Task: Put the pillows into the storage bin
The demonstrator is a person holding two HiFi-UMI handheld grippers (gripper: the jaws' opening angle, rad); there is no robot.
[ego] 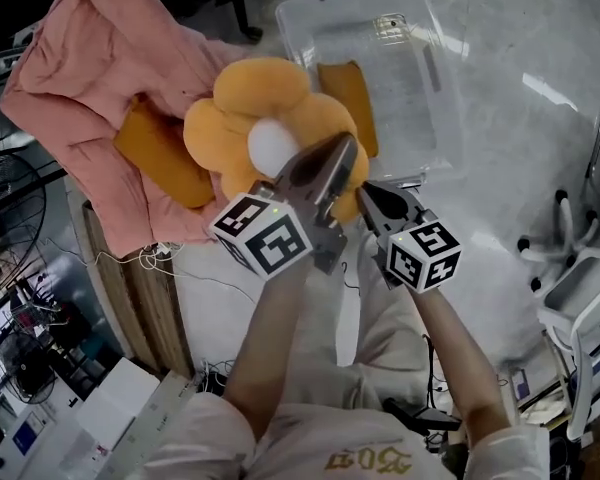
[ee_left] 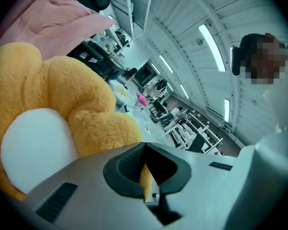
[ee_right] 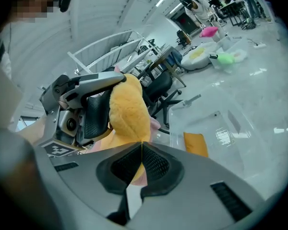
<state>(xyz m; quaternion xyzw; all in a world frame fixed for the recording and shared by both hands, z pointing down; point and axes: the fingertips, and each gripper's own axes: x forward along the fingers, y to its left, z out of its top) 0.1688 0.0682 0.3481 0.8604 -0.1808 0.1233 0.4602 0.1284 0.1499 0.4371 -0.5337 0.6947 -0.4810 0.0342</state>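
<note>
Pinching the near edge of the flower pillow, both grippers had their jaws pressed together on orange plush. The left gripper held a thin fold and the right gripper a thicker lobe beside it. Only each gripper's own view showed the plush caught between the pads; from the head view the jaw tips vanished behind the petals. That view alone showed the pillow's white centre facing up and the pillow held in the air over the bin's near left corner.

To the left, a pink blanket lay heaped on a wooden table, with a flat orange cushion on it, its right end hidden behind the flower pillow. Beyond the grippers the clear storage bin sat on the grey floor. A second orange cushion lay against its left wall, and the rest of its bottom was bare. The right gripper view showed this cushion and the left gripper's side. A white rack stood at the far right, well apart from the bin.
</note>
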